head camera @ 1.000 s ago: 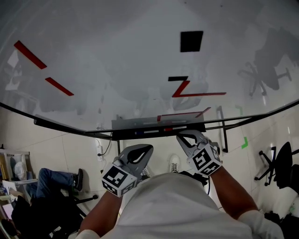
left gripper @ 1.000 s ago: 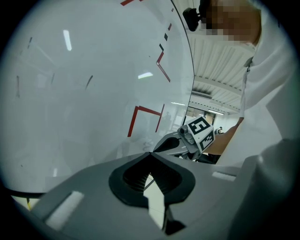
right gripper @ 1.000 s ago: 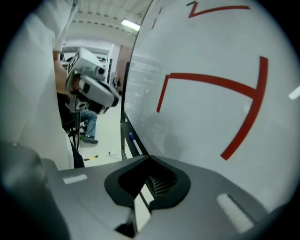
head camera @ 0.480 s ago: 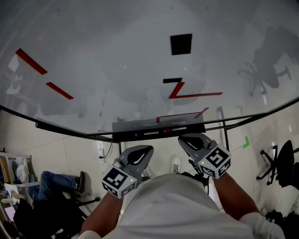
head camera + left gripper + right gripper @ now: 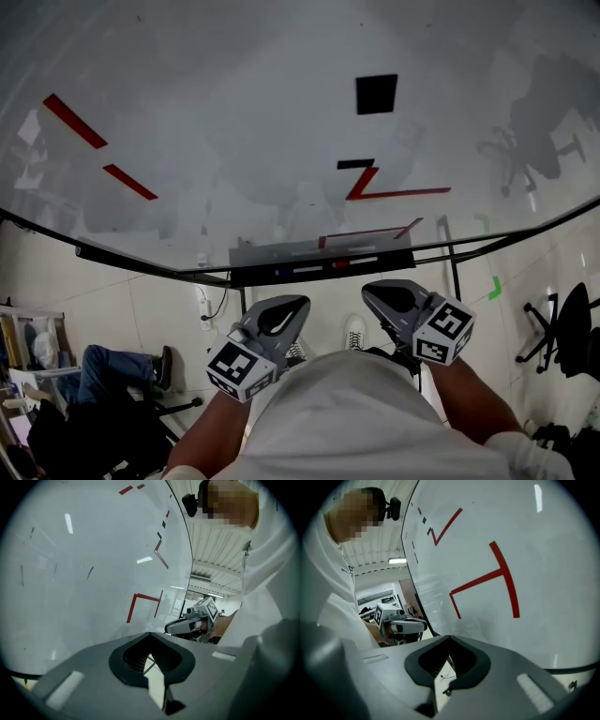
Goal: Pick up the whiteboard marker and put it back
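Observation:
The whiteboard (image 5: 234, 122) carries red lines and black marks. Its dark tray (image 5: 394, 256) runs along the lower edge, and white markers (image 5: 307, 269) with blue and red ends lie in it. My left gripper (image 5: 292, 307) hovers below the tray, shut and holding nothing. Its closed tips (image 5: 150, 635) face the board. My right gripper (image 5: 373, 291) is also shut and holds nothing, a short way below the tray's right end. Its closed tips (image 5: 450, 639) point at the board's lower edge. Each gripper view shows the other gripper: the right gripper (image 5: 187, 624) and the left gripper (image 5: 407, 626).
The board's stand legs (image 5: 454, 272) reach the tiled floor. A seated person's leg (image 5: 112, 361) is at the lower left, and an office chair (image 5: 567, 328) at the right. Green tape (image 5: 490, 287) marks the floor. My shoe (image 5: 352, 330) shows under the tray.
My right gripper has drawn back from the tray, down and to the right. The left gripper has stayed almost where it was.

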